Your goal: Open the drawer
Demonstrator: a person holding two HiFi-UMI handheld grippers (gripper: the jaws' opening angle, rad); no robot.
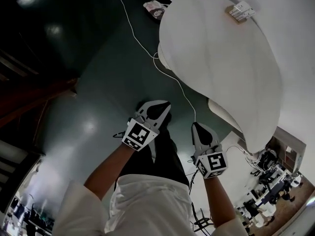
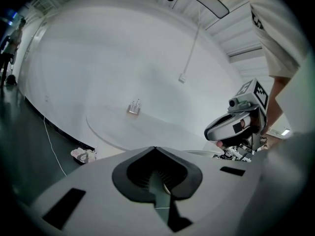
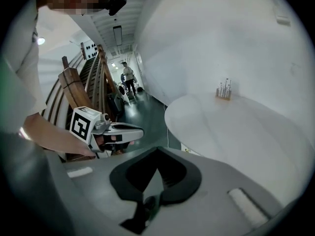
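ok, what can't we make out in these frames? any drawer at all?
- drawer: in none of the three views, so where it is and whether it's open can't be told.
- small item on the white table: too small in every view to identify.
- crumpled thing on the floor: small, partly behind the table's edge in the head view.
- white cable: cut off by the head view's top edge.

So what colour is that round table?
White. The table shows best in the head view.

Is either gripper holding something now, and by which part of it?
Nothing is held: the left gripper and the right gripper both have their jaws together, with nothing between them.
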